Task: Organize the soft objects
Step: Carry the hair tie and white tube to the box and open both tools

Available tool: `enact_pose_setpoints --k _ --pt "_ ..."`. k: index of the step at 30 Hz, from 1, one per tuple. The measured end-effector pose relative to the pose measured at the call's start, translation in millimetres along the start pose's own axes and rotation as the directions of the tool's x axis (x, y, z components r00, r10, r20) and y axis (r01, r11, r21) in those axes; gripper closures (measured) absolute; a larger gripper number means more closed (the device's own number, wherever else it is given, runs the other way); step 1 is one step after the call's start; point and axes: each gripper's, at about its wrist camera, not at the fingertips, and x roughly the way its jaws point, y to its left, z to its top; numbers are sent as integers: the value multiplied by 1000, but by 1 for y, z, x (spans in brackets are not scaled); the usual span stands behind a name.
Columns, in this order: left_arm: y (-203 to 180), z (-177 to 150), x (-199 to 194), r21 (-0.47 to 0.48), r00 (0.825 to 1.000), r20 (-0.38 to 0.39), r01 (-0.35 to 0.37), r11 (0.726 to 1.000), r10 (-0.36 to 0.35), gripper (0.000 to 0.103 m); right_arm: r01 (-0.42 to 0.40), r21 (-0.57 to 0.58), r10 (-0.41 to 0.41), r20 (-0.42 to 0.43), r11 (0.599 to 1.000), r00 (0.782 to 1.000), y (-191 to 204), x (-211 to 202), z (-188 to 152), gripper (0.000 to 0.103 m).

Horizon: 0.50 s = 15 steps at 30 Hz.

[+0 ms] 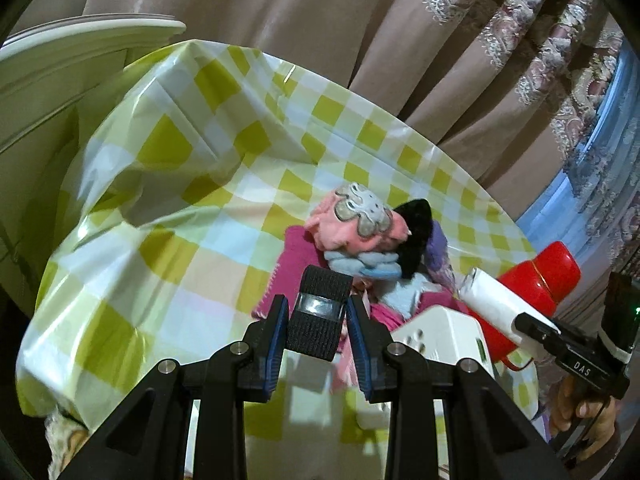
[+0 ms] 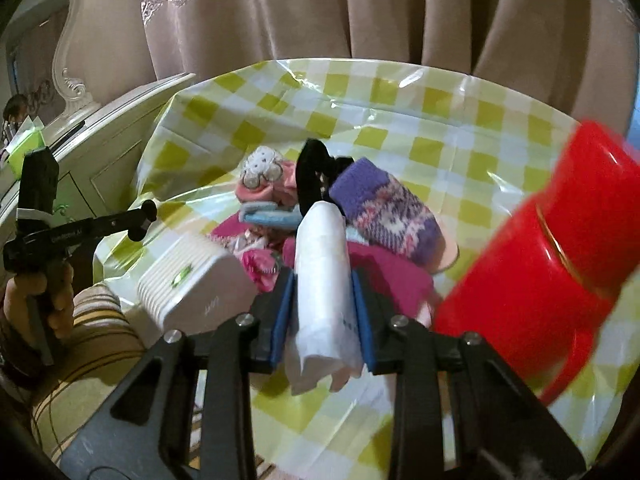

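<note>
A pile of soft things lies on the checked tablecloth [image 1: 168, 216]: a pink piece with a grey flower [image 1: 352, 220], a black piece [image 1: 416, 232], a purple patterned sock [image 2: 384, 208], light blue cloth [image 1: 368, 266] and magenta cloth [image 2: 396, 280]. My left gripper [image 1: 318, 320] is shut on a black woven band [image 1: 318, 312], held just short of the pile. My right gripper [image 2: 323, 300] is shut on a white roll [image 2: 322, 256] above the magenta cloth. In the left wrist view the white roll [image 1: 492, 300] comes in from the right. In the right wrist view the left gripper [image 2: 140, 220] shows at the far left.
A red flask [image 2: 552, 248] stands close to the right of the pile, blurred. A white ribbed box [image 2: 192, 276] sits left of the right gripper. Beige curtains [image 1: 320, 20] hang behind the table, with white furniture [image 1: 60, 60] on the left. A hand [image 2: 36, 300] grips the left handle.
</note>
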Motion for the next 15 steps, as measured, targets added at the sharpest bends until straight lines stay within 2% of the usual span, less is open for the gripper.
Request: enact_pose_setpoints --k 8,15 --pt "-21 -27 -25 17 999 1 40 999 -40 72 -25 123 22 24 992 999 -12 -43 -39 70" --pt "-56 -46 -47 69 995 -8 96 993 -95 72 7 214 -17 47 977 999 -20 -90 -81 70"
